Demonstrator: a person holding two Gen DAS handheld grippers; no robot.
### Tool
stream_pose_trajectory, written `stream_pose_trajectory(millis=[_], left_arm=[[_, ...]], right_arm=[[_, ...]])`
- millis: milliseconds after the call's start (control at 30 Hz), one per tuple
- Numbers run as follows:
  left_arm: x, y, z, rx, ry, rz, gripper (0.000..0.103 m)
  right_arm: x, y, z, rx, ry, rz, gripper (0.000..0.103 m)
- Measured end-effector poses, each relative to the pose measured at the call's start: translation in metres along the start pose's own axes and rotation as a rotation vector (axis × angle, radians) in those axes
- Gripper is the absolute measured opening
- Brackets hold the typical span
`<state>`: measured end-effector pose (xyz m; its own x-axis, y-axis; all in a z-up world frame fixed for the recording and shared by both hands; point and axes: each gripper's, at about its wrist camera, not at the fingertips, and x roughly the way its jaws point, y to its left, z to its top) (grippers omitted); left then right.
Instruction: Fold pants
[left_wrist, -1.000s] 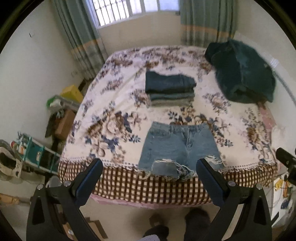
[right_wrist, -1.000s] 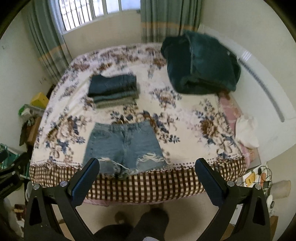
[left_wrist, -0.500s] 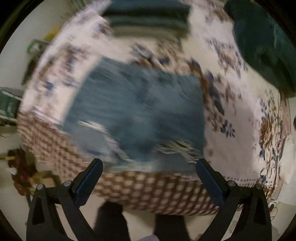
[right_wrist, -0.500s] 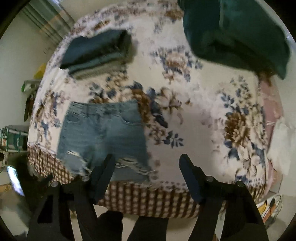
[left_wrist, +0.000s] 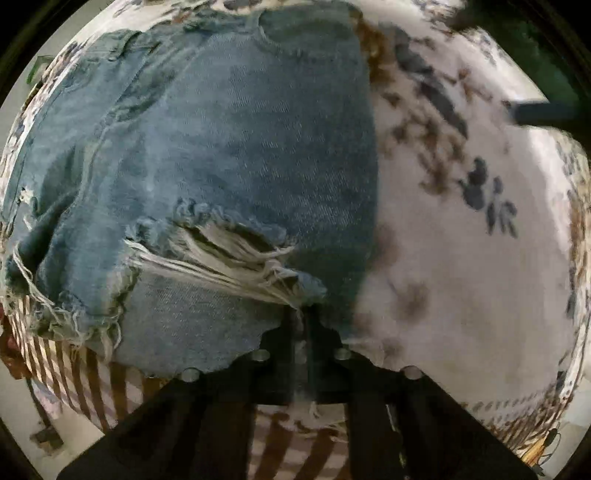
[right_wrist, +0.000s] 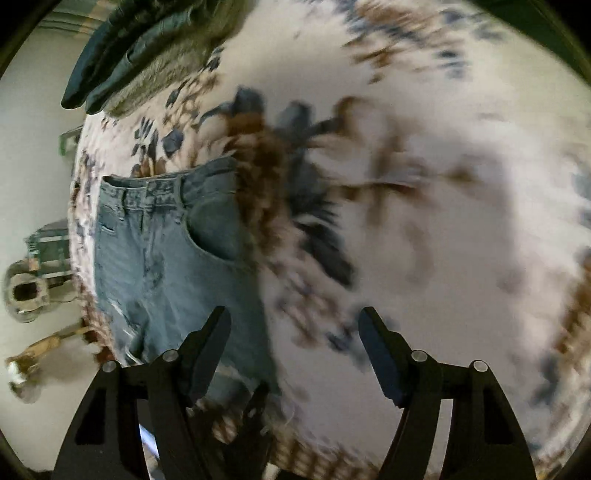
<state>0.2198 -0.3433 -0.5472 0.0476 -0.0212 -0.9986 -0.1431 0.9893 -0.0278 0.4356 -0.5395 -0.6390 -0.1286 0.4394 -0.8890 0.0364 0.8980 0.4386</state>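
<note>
Shorts: denim shorts (left_wrist: 229, 147) lie spread flat on the bedspread (left_wrist: 461, 258), at the near edge of the bed, waistband away from us and frayed hems hanging over the checked skirt (left_wrist: 74, 369).
Left gripper: the left gripper (left_wrist: 301, 317) looks pinched together right at the frayed hem of the right-hand leg, its fingers drawn tight with denim between them.
Right gripper: the right gripper (right_wrist: 293, 332) is spread wide and holds nothing, hovering over the right side seam of the shorts (right_wrist: 166, 258), one finger above denim, the other above bare bedspread.
Feel: I'd judge this cloth fairly stiff and weighty for its size. It should hold a crease and not slither, though the ripped threads (left_wrist: 221, 254) are weak.
Where to hold: better the solid hem or side seam than loose fringe; the waistband corner (right_wrist: 221, 166) looks the sound spot for the free gripper.
Nearby: a folded stack (right_wrist: 140, 48) sits further up the bed.
</note>
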Motion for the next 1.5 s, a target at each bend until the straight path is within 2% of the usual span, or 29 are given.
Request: stream_pose_trajectory(millis=[67,133,167,200,233,267,333,500,567,633,767,867,1000,1133,1267,1367,1433,1500], left_arm=[[-0.014,0.009,-0.001,-0.010,-0.013,-0.033,0.002],[-0.029,0.020,-0.002,-0.001,-0.033,-0.027,0.001],[-0.038,0.027,-0.003,-0.005,-0.045,-0.028,0.001],[-0.047,0.036,-0.003,-0.011,-0.053,-0.028,0.001],[-0.054,0.046,-0.004,-0.016,-0.064,-0.033,0.001],[-0.065,0.056,-0.003,-0.029,-0.074,-0.041,0.000],[-0.092,0.075,-0.003,-0.055,-0.101,-0.058,0.000],[-0.176,0.148,0.001,-0.169,-0.182,-0.120,0.000],[-0.186,0.188,-0.010,-0.207,-0.227,-0.120,0.000],[-0.204,0.227,-0.004,-0.260,-0.245,-0.143,0.000],[-0.208,0.277,0.003,-0.360,-0.304,-0.152,0.000],[-0.204,0.304,0.015,-0.426,-0.336,-0.136,0.000],[-0.184,0.347,0.029,-0.522,-0.342,-0.125,0.000],[-0.148,0.386,0.037,-0.570,-0.303,-0.093,0.001],[-0.104,0.417,0.041,-0.601,-0.244,-0.079,0.001],[-0.076,0.429,0.044,-0.600,-0.201,-0.073,0.002],[-0.066,0.435,0.043,-0.622,-0.176,-0.082,0.004],[-0.067,0.444,0.037,-0.680,-0.213,-0.093,0.004]], right_arm=[[0.028,0.016,0.019,-0.012,0.016,0.047,0.074],[0.053,0.028,0.037,-0.005,0.032,0.061,0.074],[0.062,0.033,0.044,0.005,0.034,0.067,0.070],[0.070,0.040,0.050,0.009,0.027,0.071,0.061],[0.072,0.048,0.054,-0.002,0.013,0.067,0.026],[0.072,0.055,0.055,-0.008,0.003,0.049,0.012],[0.063,0.070,0.055,-0.029,-0.033,0.017,0.005],[0.018,0.116,0.039,-0.050,-0.100,0.012,0.004],[0.000,0.147,0.033,-0.058,-0.128,0.009,0.003],[-0.014,0.179,0.031,-0.066,-0.148,0.006,0.003],[-0.030,0.254,0.033,-0.131,-0.162,0.002,0.003],[-0.024,0.313,0.043,-0.195,-0.147,-0.022,0.003],[0.017,0.394,0.061,-0.279,-0.107,-0.076,0.003],[0.080,0.446,0.078,-0.343,-0.043,-0.145,0.003],[0.144,0.473,0.085,-0.411,0.019,-0.242,0.003],[0.177,0.481,0.086,-0.438,0.048,-0.301,0.003],[0.189,0.479,0.089,-0.426,0.073,-0.302,0.004],[0.192,0.476,0.093,-0.403,0.084,-0.283,0.010]])
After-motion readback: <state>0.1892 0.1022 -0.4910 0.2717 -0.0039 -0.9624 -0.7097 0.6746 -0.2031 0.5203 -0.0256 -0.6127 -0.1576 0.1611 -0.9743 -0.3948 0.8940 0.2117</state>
